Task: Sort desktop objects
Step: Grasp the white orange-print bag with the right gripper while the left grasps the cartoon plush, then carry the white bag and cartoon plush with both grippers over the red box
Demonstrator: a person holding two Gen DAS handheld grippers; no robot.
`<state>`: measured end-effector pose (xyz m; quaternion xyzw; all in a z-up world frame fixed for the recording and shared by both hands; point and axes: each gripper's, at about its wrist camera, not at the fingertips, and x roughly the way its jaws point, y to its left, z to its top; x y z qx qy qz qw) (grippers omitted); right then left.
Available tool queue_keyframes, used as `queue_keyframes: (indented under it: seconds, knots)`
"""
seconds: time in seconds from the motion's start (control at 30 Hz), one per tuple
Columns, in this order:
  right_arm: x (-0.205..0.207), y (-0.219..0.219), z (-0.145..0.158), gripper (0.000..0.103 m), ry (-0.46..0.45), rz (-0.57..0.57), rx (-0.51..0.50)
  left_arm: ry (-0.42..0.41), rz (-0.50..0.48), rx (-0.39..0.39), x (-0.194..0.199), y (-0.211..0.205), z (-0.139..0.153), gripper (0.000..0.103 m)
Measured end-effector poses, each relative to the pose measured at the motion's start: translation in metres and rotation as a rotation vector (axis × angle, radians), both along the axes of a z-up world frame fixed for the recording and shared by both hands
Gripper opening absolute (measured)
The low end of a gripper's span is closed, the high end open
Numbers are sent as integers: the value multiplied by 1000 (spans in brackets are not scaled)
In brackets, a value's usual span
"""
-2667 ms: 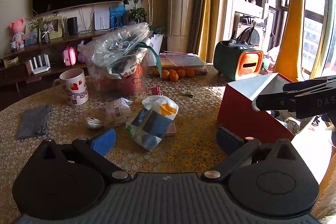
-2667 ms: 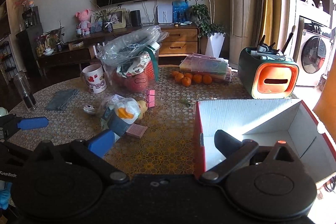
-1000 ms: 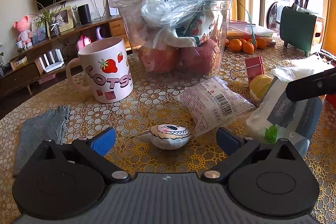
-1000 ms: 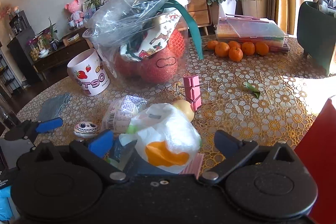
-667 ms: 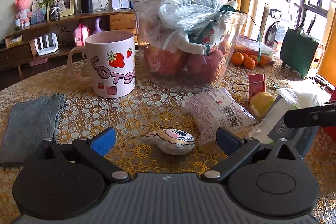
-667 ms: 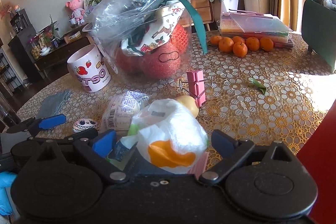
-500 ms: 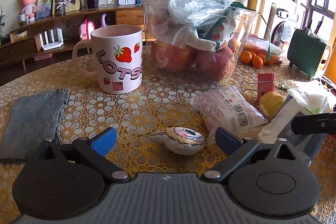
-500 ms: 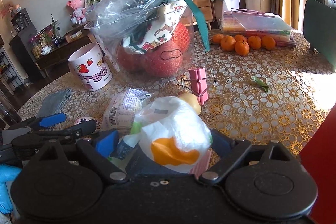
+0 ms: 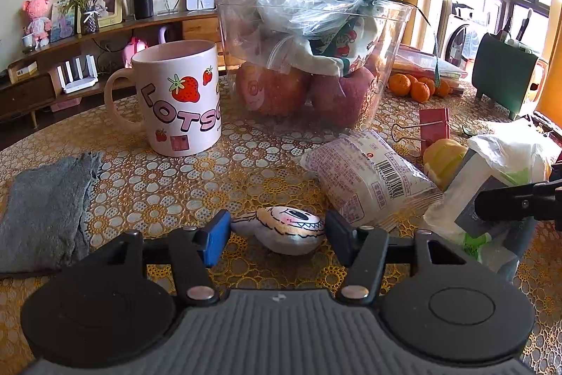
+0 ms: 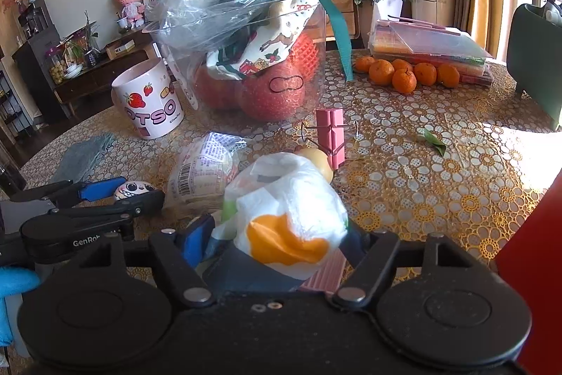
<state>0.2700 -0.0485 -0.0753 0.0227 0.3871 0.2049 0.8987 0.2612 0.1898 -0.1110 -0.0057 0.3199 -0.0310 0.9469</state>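
A small painted pebble with a cartoon face lies on the gold-patterned table. My left gripper has its jaws closing on the pebble, one pad meeting each end. From the right wrist view, the left gripper is at the left with the pebble between its fingers. A crumpled white plastic bag with an orange patch, wrapped over a dark packet, fills my right gripper. Its jaws are closing and both pads press into the bundle. One right finger crosses the same bundle.
Nearby are a strawberry mug, a clear tub of apples with a plastic bag, a sealed snack packet, a pink binder clip, a yellow round item and a grey cloth. Oranges sit behind. A red box wall stands at the right.
Both grippers came forward from the red box to the clutter. The left jaws narrowed onto the pebble. The right jaws narrowed onto the white bag bundle.
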Motion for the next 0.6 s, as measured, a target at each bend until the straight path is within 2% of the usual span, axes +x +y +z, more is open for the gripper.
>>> queue_keyframes:
  seconds: [0.27, 0.6]
  knots:
    - [-6, -4, 7, 55, -6, -15, 7, 7, 11, 3, -6, -5, 5, 57]
    - [-26, -17, 24, 53, -12, -8, 18, 19, 35, -24, -31, -16, 24, 56]
